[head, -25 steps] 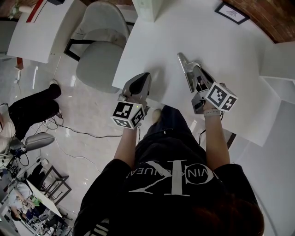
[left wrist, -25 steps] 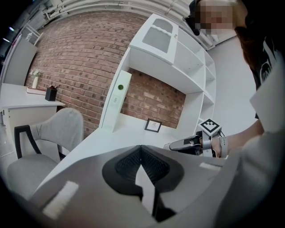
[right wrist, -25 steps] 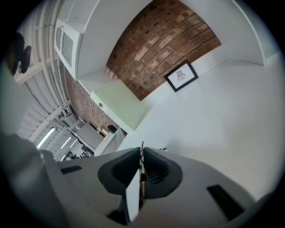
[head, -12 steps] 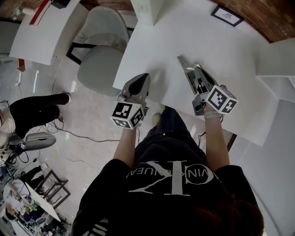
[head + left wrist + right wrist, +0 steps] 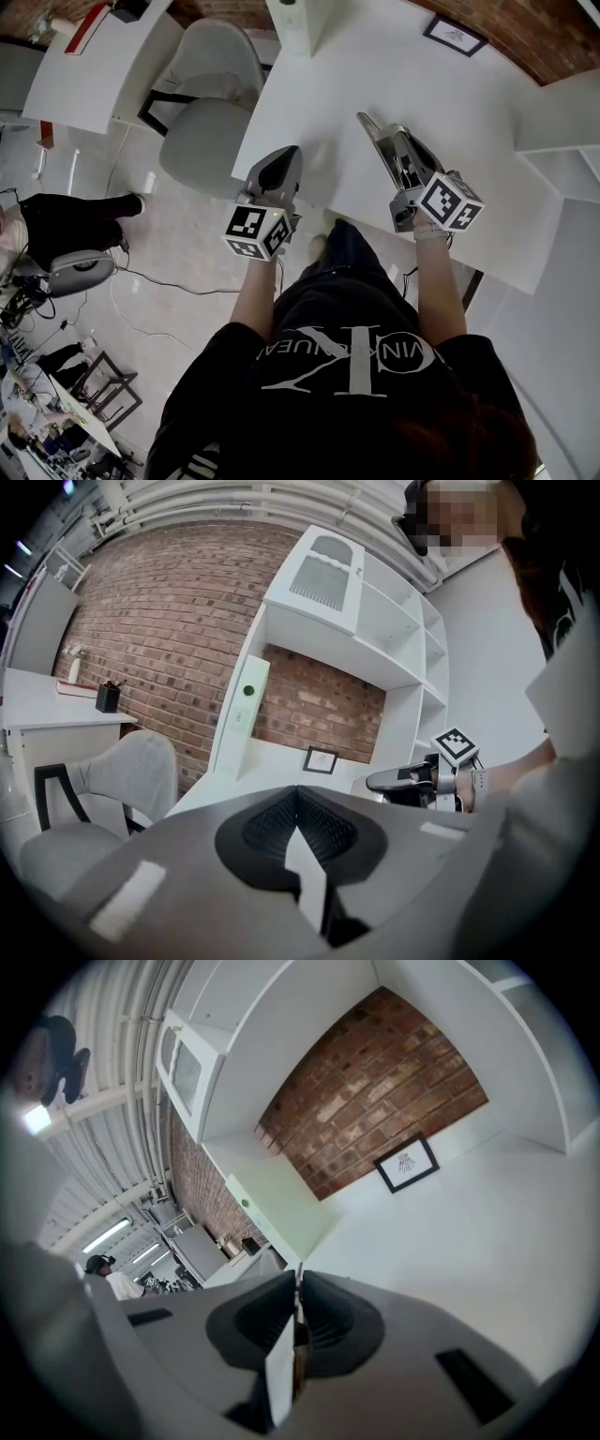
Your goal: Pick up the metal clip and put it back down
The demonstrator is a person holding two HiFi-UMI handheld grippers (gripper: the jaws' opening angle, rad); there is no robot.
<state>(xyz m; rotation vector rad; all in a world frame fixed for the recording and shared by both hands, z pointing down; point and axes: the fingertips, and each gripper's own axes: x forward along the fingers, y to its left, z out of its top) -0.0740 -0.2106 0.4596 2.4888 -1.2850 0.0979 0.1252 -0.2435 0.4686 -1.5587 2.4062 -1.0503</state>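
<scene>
Clip position is what the next move hangs on, and no view shows a metal clip plainly. The white tabletop [image 5: 450, 112] looks bare apart from a small picture frame [image 5: 454, 34] at its far side. A faint grey mark [image 5: 317, 150] lies on it between the two tools, too dim to name.

The left gripper [image 5: 285, 155] hangs at the tabletop's near edge, pointing away from the person, with a grey chair [image 5: 202, 112] off to its left. Its jaws are pressed together with nothing between them. The right gripper [image 5: 364, 119] reaches further over the tabletop, angled up and to the left. Its jaws also meet along a thin seam, and no clip can be made out in it.

If the grey mark is the clip, it lies just right of the left jaws and just left of the right ones, slightly nearer the left. Its long axis cannot be read. Either pair of jaws would have to spread before closing on it.
</scene>
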